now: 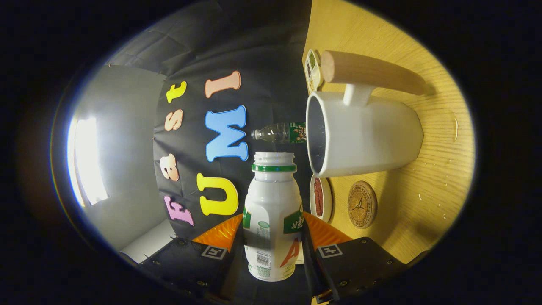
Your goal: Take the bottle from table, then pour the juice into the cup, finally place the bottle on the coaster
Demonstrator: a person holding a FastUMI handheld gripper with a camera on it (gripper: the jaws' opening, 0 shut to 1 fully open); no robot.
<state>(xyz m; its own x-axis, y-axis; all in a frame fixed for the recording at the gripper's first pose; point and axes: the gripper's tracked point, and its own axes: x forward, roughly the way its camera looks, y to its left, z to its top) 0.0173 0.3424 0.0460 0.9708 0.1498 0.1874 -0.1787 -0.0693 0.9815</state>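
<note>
We see the camera rolled on its side, so the wooden table [427, 178] stands like a wall beside us. Between our two fingers sits the white bottle [273, 220], cap off, green ring at its neck; the gripper [271, 254] is clamped on it, both fingers pressing its sides. Just beyond the bottle's open mouth lies a clear plastic bottle [279, 132] against the black cloth. Next comes the white cup [364, 135], its opening close beside the bottle's mouth, its wooden handle [372, 72] jutting out. Near the cup's rim rest a small dish [320, 199] and the round cork coaster [362, 204] on the table.
</note>
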